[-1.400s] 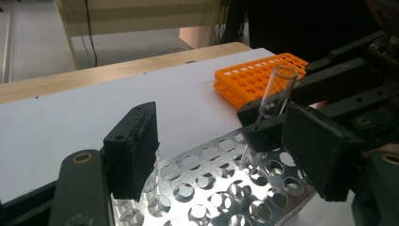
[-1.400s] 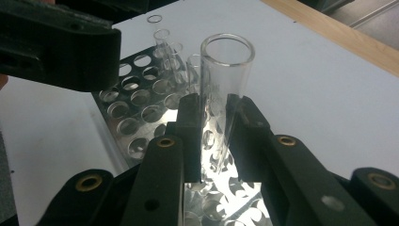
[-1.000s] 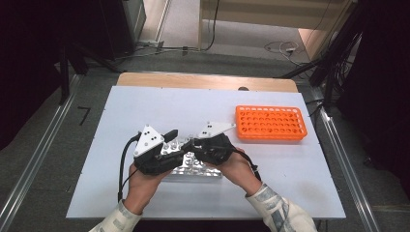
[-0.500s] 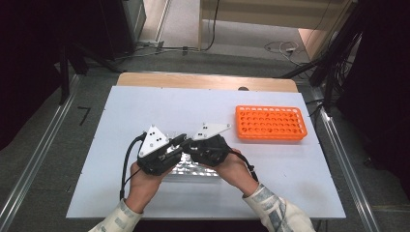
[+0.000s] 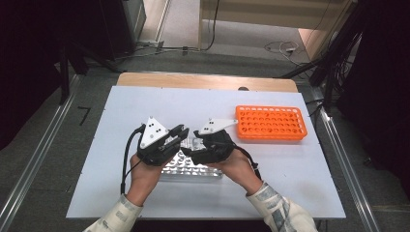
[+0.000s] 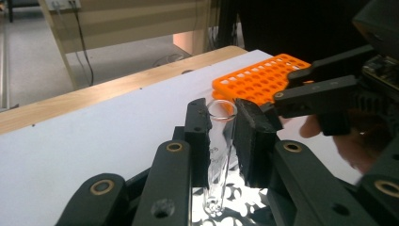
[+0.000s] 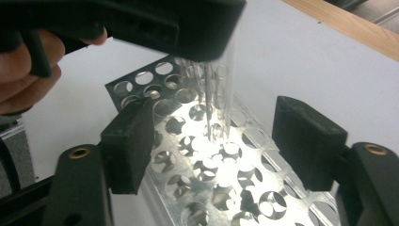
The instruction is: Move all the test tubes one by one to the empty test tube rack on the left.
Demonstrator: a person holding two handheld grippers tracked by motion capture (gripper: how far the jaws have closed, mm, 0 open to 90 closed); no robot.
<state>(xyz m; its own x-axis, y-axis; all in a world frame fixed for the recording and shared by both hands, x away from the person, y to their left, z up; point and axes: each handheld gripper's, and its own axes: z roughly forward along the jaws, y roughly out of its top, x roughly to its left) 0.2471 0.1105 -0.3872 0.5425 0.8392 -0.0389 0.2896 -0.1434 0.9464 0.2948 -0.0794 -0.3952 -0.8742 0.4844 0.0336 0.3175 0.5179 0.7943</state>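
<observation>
A clear glass test tube [image 6: 220, 141] stands upright between the pads of my left gripper [image 6: 221, 122], which is shut on it just below the rim. The tube's foot hangs just above a hole of the shiny metal rack [image 6: 235, 197]. My right gripper [image 7: 216, 136] is open; its jaws have just been opening. The tube [image 7: 219, 94] hangs between its pads, apart from both. In the high view the left gripper [image 5: 183, 131] and the right gripper [image 5: 191, 147] meet tip to tip over the metal rack [image 5: 193, 170].
An orange tube rack [image 5: 270, 123] with several empty holes lies at the right rear of the white table top [image 5: 121, 111]. A wooden edge [image 5: 203, 79] borders the far side. Cables trail from both grippers toward the person.
Both hands have stayed over the metal rack with hardly any shift. The left gripper's jaws look closer together than a second ago.
</observation>
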